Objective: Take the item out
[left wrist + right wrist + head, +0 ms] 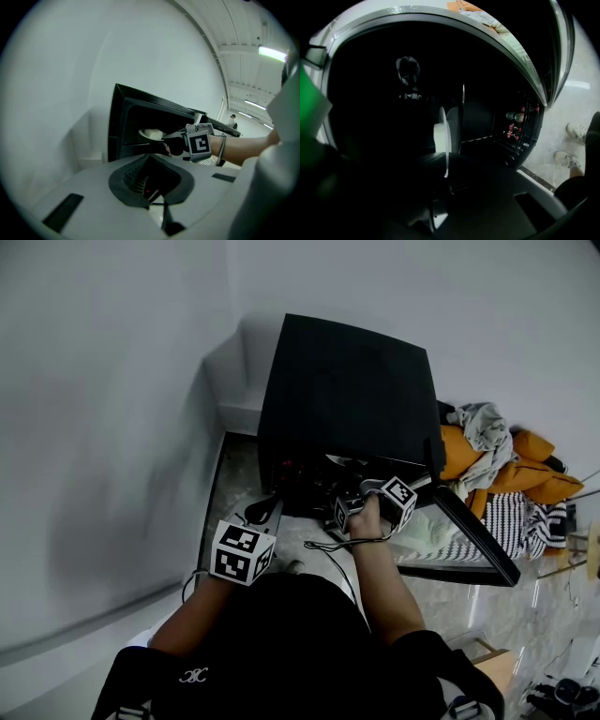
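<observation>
Item: white round shallow dish (151, 134), thin-rimmed and ceramic in look, inside the cavity of the black box-shaped oven (347, 390), whose door is open. Handling, as judged: rigid, breakable, smooth enough to slip, moderately heavy; best taken at the near rim and drawn out level. Tools: right gripper (165, 137) clamped on that rim; left gripper (270, 507) outside the oven, jaws together, empty.
</observation>
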